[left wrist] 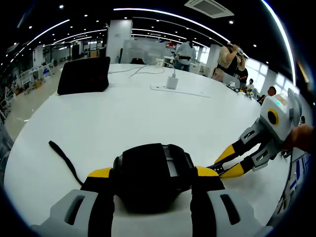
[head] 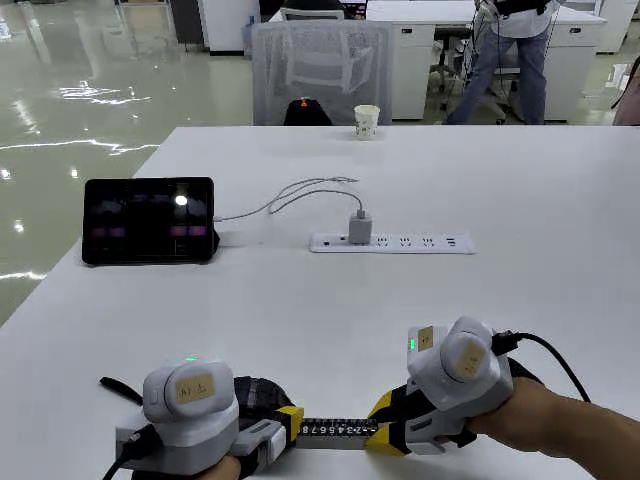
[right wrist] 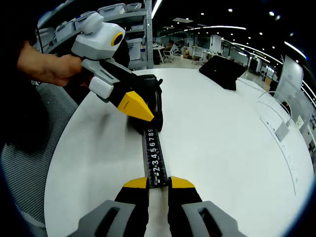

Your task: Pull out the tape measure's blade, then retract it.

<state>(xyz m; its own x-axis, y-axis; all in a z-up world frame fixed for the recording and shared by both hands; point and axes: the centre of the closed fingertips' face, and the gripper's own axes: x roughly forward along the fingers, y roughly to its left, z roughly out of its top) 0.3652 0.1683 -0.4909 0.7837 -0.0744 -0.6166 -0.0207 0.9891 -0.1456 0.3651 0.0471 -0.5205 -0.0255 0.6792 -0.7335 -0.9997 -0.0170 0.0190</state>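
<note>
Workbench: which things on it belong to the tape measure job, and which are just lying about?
Job: tape measure, its blade, left gripper, right gripper.
Lying about: tablet, power strip, charger, paper cup.

The tape measure (head: 260,394) has a black case and lies on the white table (head: 400,180) at 6 o'clock in the head view. Its blade (head: 335,430), black with white numbers, is pulled out a short way, straight toward 3 o'clock.
</note>
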